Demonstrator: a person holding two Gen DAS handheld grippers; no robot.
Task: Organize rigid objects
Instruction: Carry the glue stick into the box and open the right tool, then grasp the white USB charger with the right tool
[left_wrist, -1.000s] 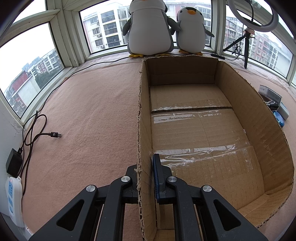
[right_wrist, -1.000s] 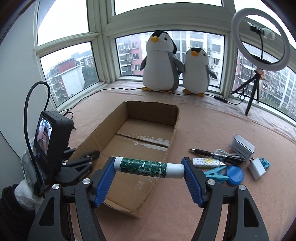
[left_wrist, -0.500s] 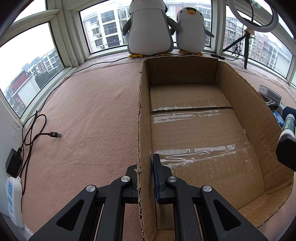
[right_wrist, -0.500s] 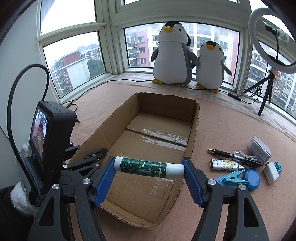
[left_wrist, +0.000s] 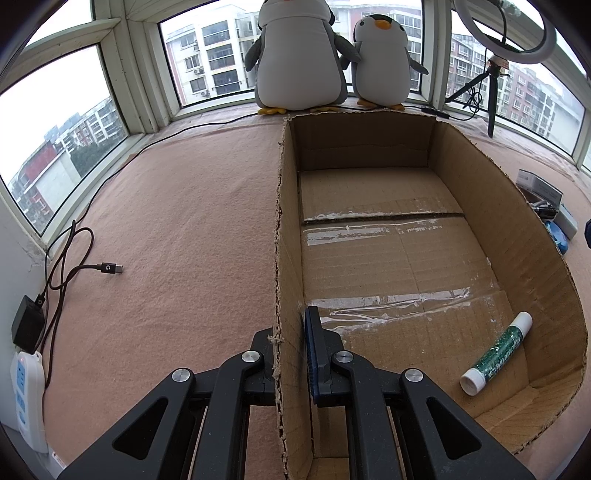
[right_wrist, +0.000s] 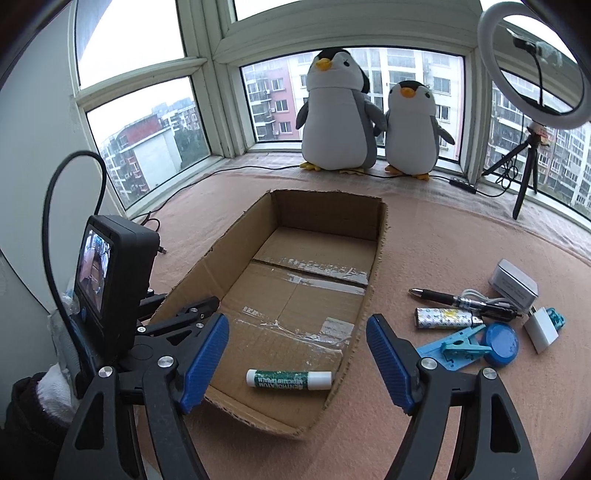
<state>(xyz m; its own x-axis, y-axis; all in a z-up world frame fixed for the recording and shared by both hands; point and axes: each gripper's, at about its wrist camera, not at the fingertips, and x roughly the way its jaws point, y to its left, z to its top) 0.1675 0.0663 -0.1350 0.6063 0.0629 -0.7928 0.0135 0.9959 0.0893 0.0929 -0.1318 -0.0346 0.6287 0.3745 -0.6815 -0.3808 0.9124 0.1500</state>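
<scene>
**Glue stick deposited; box held steady**

Left wrist: left gripper (left_wrist: 291, 354) clamped tight on the cardboard box (left_wrist: 279, 236) wall, evidently bracing it. Glue stick (left_wrist: 496, 352) lies inside, near corner.

Right wrist: right gripper (right_wrist: 297, 363) empty, jaws opening above it. Pen (right_wrist: 447, 298) and clip (right_wrist: 460, 345) wait outside.

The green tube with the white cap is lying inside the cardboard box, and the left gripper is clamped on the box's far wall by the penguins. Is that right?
Not quite. The green tube does lie inside the cardboard box, but the left gripper is clamped on the box's near side wall, not the far wall by the penguins. The left wrist view shows the cardboard edge pinched between its fingers.
</scene>
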